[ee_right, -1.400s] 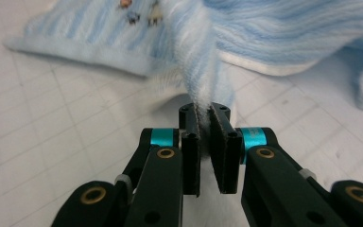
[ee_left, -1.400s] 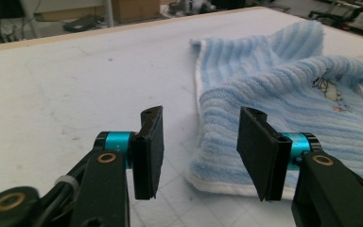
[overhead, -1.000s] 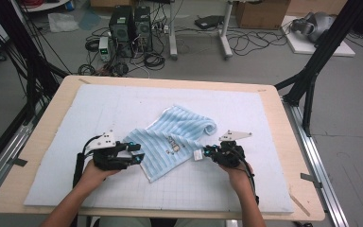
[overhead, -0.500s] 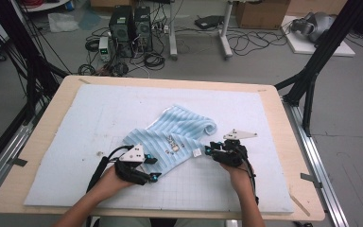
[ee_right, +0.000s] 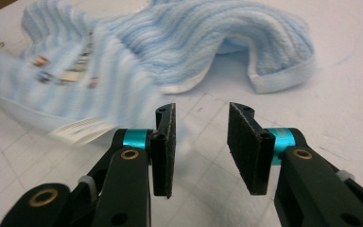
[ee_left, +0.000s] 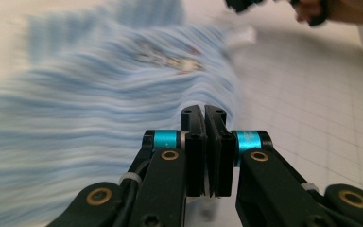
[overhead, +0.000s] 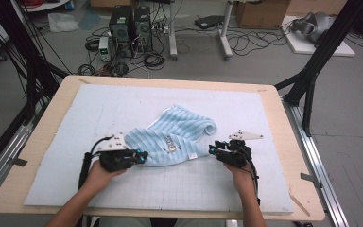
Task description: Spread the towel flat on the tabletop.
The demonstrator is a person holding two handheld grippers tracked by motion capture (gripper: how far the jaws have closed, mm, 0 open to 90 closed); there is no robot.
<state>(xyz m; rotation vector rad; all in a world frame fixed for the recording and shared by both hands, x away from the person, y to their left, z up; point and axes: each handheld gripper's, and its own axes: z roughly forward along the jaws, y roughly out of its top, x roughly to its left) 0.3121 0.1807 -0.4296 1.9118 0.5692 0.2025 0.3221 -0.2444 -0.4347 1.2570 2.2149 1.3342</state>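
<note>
A light blue striped towel (overhead: pixel 175 137) lies crumpled on the mat, with a printed patch in its middle and a white tag (ee_right: pixel 75 130) at its near right corner. My left gripper (overhead: pixel 141 156) is at the towel's left edge. Its pads are pressed together (ee_left: pixel 204 113) after just closing, and the cloth (ee_left: pixel 99 94) runs straight off their tips. My right gripper (overhead: pixel 211 149) is off the towel's right corner. Its jaws (ee_right: pixel 201 118) have just been opening, with only bare mat between them. The towel (ee_right: pixel 170 42) rises in a fold ahead of them.
A pale blue gridded mat (overhead: pixel 123 104) covers most of the wooden table (overhead: pixel 283 142). Black frame legs stand at both far corners. Computers and cables lie on the floor beyond the far edge. The right hand with its gripper (ee_left: pixel 246 4) shows at the top of the left gripper view.
My left gripper dipped toward the towel's lower edge, came back to its left edge and shut. My right gripper's jaws opened off the towel's right corner. The towel's near part shifted.
</note>
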